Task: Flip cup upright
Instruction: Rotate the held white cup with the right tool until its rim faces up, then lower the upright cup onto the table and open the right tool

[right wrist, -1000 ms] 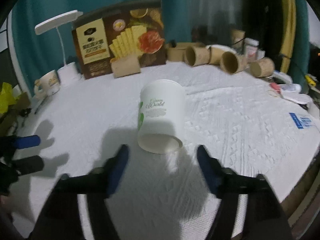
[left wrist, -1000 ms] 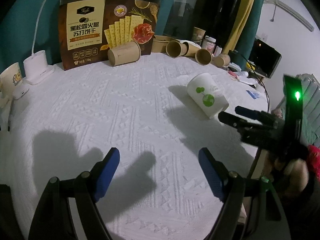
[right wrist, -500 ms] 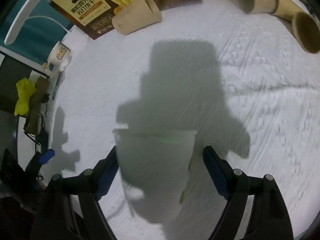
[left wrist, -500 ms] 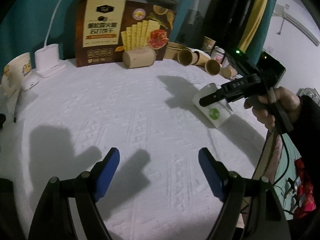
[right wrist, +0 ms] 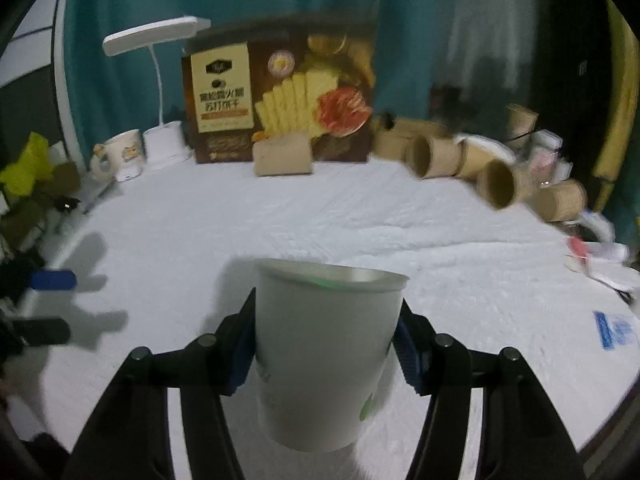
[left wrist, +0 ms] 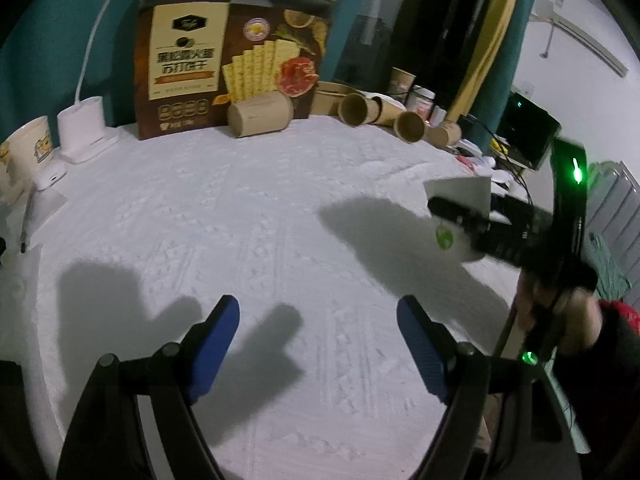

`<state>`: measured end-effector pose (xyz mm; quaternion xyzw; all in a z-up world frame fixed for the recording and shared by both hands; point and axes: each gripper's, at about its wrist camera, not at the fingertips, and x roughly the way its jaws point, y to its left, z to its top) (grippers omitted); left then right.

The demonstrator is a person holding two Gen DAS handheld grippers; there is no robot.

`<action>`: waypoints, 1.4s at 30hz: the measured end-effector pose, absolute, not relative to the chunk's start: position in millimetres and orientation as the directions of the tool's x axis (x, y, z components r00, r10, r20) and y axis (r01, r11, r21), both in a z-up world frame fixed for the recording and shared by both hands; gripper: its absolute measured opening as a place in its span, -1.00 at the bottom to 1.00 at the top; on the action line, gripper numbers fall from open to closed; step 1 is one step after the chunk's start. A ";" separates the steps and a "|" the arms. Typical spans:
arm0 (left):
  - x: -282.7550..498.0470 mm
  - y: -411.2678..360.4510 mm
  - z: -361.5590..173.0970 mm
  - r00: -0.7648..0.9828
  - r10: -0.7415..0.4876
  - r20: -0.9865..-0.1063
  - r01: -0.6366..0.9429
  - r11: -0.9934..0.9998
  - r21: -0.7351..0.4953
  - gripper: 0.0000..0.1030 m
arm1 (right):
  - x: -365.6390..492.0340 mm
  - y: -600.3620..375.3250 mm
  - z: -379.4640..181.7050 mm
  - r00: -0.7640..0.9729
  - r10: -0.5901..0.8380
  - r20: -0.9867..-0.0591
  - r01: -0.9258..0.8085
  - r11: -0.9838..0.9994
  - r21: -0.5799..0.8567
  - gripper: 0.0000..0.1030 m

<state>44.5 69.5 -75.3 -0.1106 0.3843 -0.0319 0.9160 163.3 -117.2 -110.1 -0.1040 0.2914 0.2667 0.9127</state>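
Left wrist view: my left gripper (left wrist: 318, 346) hangs over the white cloth (left wrist: 248, 216), jaws wide with nothing between them, same spread as half a second ago. At the back the cracker box (left wrist: 228, 66) shows a "Tafe" badge over Chinese characters I can't make out cleanly; a lamp (left wrist: 86, 128), a mug (left wrist: 28, 156) and several brown cups (left wrist: 260, 118) lie near it. To the far right the cup (left wrist: 460, 208), white with a green mark on its side, is clamped in my right gripper (left wrist: 464, 216), well apart from my left jaws. Half a second back it lay tilted low on the cloth under the gripper; now its rim is up. Right wrist view: my right gripper (right wrist: 326, 344) is closed on the cup (right wrist: 324, 356), one blue pad on each side wall about mid-height, open rim on top, base toward the cloth; contact with the cloth not resolvable. Print on the cup too blurred to read. Earlier this view looked steeply down on the cup; now it looks level across to the box (right wrist: 280, 92). My left fingertips (right wrist: 52, 280) show at the far left edge.
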 end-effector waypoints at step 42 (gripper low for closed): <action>-3.5 -34.6 -65.4 0.701 -0.163 -0.694 0.139 0.986 -0.092 0.58 | 10.5 -247.1 -127.0 0.735 0.308 -0.604 -0.278 0.949 0.147 0.51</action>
